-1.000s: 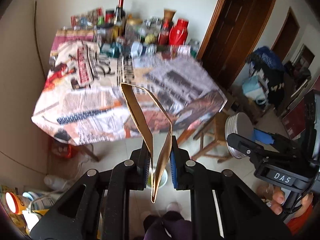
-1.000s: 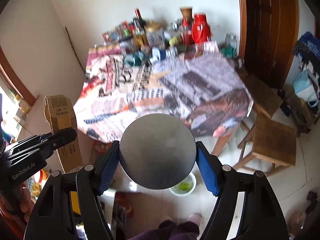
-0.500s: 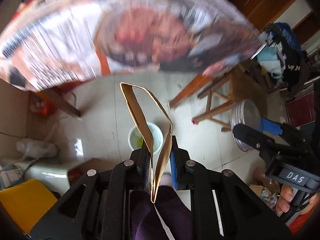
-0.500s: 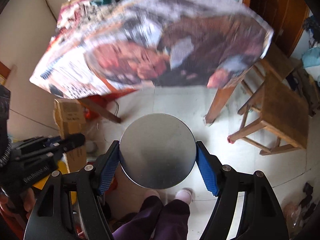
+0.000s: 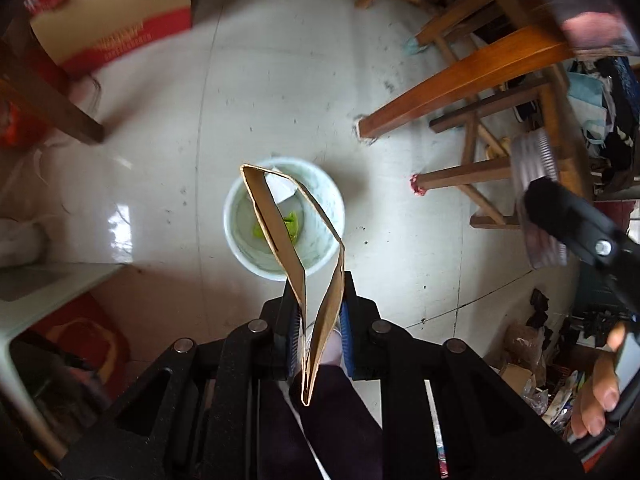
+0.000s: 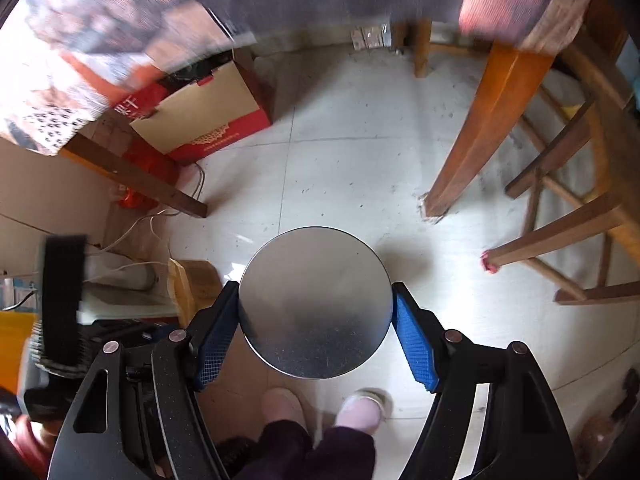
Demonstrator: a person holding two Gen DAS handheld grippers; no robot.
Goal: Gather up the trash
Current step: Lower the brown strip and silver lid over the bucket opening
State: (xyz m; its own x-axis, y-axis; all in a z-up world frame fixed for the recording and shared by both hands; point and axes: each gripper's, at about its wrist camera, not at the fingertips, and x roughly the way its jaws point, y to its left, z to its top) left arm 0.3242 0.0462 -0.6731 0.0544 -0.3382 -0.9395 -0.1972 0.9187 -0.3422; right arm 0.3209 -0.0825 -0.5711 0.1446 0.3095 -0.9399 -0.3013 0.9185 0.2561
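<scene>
**Two pieces of trash held above a floor bin**

Pale floor tiles fill both views, with wooden stool legs to one side and a red and tan cardboard box under the tabletop's hanging cloth.

At the centre of the left wrist view, the left tool is nearly closed, pinching a flattened cardboard carton by its lower end. The carton's open loop stands in front of a white bin on the floor, which holds a scrap of green waste. The carton looks light, thin and easily crushed, so a hold across its flat sides near the end suits it.

The right tool is spread fairly wide, its blue pads gripping the rim of a round metal lid on opposite sides. Rigid and smooth, the lid could slip unless held across its full width.

The lid hides the floor behind it, so the bin does not show in the right wrist view. The tablecloth is blurred. The person shows only as dark trousers, pale slippers and fingers at the frame edges.
</scene>
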